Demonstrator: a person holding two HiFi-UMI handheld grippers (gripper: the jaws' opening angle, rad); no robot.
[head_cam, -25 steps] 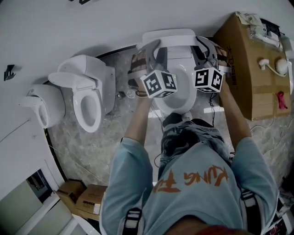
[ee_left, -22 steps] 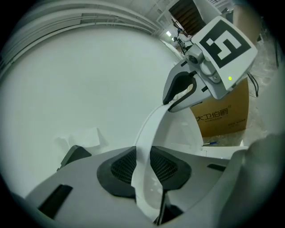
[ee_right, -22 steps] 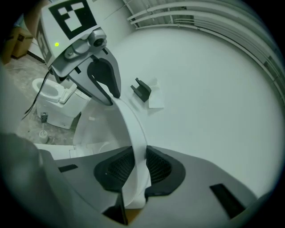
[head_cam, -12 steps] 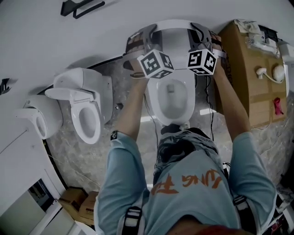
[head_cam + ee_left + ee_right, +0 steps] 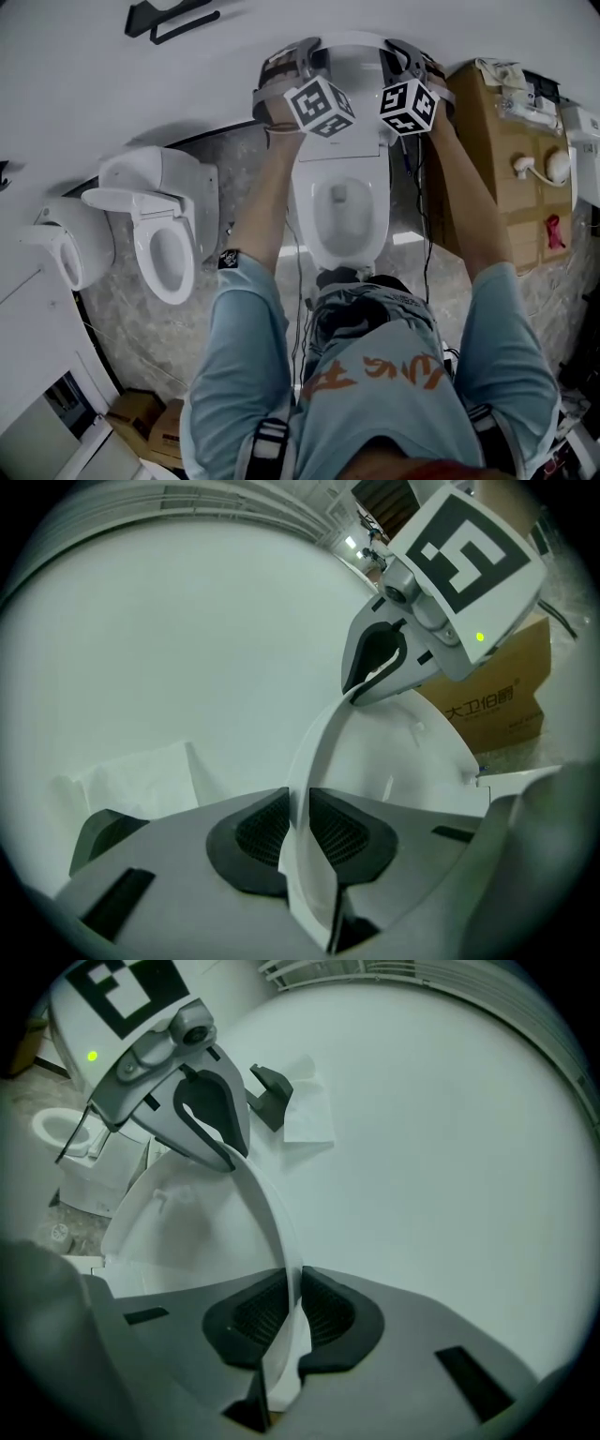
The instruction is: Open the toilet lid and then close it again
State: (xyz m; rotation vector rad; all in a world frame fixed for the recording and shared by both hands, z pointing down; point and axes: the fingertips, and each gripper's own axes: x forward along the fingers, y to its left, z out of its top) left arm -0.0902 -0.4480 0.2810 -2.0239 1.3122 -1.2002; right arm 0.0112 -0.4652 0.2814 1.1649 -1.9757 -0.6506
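L tongs (image 5: 302, 829) are clamped on the thin white rim of the toilet lid (image 5: 398, 766); R tongs (image 5: 292, 1318) grip the same rim further along. Both pairs have just been closing, w/ the rim btw their ribbed black pads (image 5: 258, 832). Each gripper view also shows the other tongs pinching the lid's top edge, a green light lit by its marker cube (image 5: 469, 555). We see the lid stood upright, close to the plain white wall (image 5: 187, 103) behind it. Below, the toilet (image 5: 349, 155) is open, seat ring (image 5: 307, 220) down round the bowl (image 5: 342, 211).

Around: a big cardboard box (image 5: 516, 122) stands just beside the toilet on the R. A dark cable (image 5: 427, 234) runs down the floor (image 5: 150, 328) btw the two; the floor is grey marbled stone. On the L stand two more white ones: a near toilet (image 5: 164, 234) w/ its bowl open to view and a far toilet (image 5: 61, 248) at the frame edge. A black bracket (image 5: 169, 17) hangs on the wall up L; the right gripper view shows it beside a white paper patch (image 5: 309, 1110). At lower L lie smaller cardboard boxes (image 5: 141, 422).

Writing: the big box's side carries Chinese chars, seen in the left gripper view, too small for us to read for sure. The person's light blue shirt (image 5: 375, 412) has orange lettering, upside down to the cam, not legible.

Containers: on top of the big box lie white plumbing fittings (image 5: 548, 167) and a small red item (image 5: 553, 230). We can't tell what any box holds.
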